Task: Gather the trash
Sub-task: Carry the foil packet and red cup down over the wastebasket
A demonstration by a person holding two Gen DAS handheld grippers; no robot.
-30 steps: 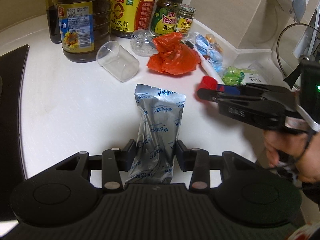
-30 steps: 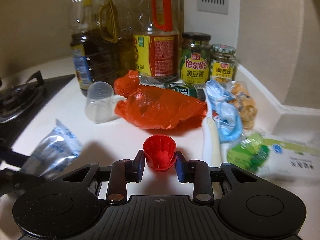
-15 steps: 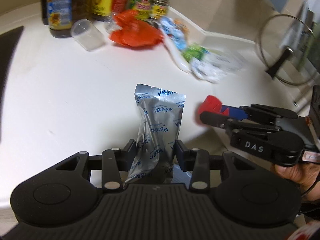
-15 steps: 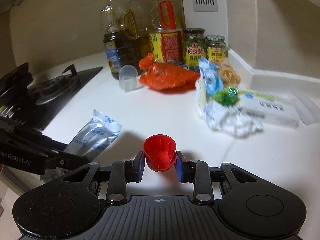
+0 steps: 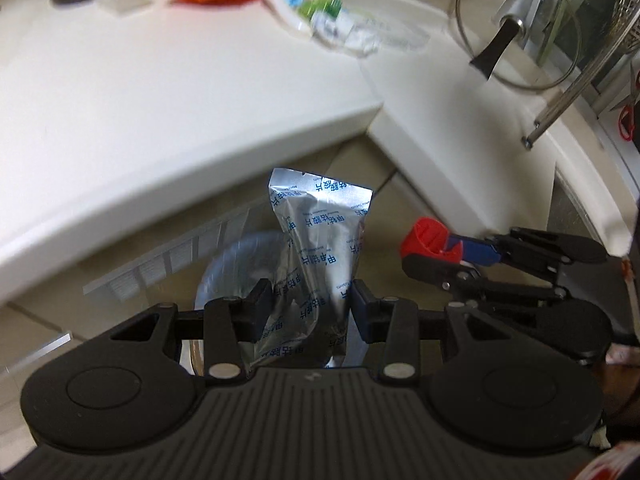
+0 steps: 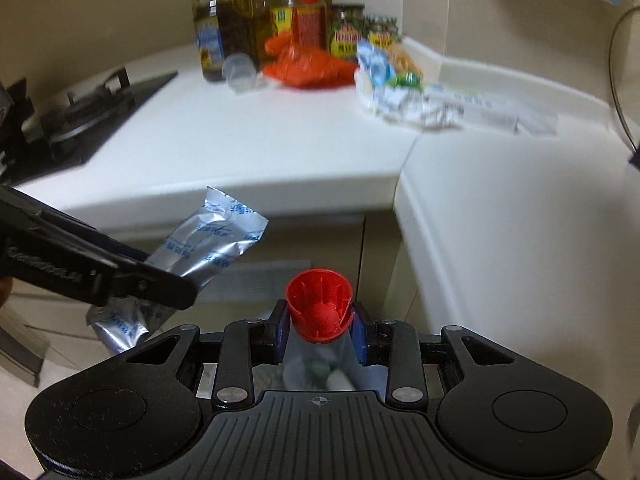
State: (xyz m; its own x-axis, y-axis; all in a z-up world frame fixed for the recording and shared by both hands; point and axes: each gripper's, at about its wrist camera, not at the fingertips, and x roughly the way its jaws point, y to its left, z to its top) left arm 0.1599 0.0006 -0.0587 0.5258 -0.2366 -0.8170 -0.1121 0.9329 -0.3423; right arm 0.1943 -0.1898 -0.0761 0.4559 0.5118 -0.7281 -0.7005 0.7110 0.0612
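— Two things are up in the air now, right?

— Yes. The left gripper pinches a shiny silver foil pouch with blue writing. The right gripper pinches a small red plastic cap with ribs inside.

— What has changed?

— A moment ago both were over the white smooth countertop. Now both have come off its front edge and hang over the floor. The counter sits at 12 o'clock in both views.

— Why does that matter?

— Below the pouch, at about 7 o'clock from it, I see a round clear plastic bag rim. I think it is the trash bag. So the dropping step looks close.

— How do the things feel, do you think?

— The pouch looks thin, crinkly and squashed in the middle. The cap looks hard and cup-shaped.

— Is any trash left?

— Yes. At 12 o'clock on the counter lie a crumpled orange plastic bag and a white scrunched wrapper, near the tall oil bottles.
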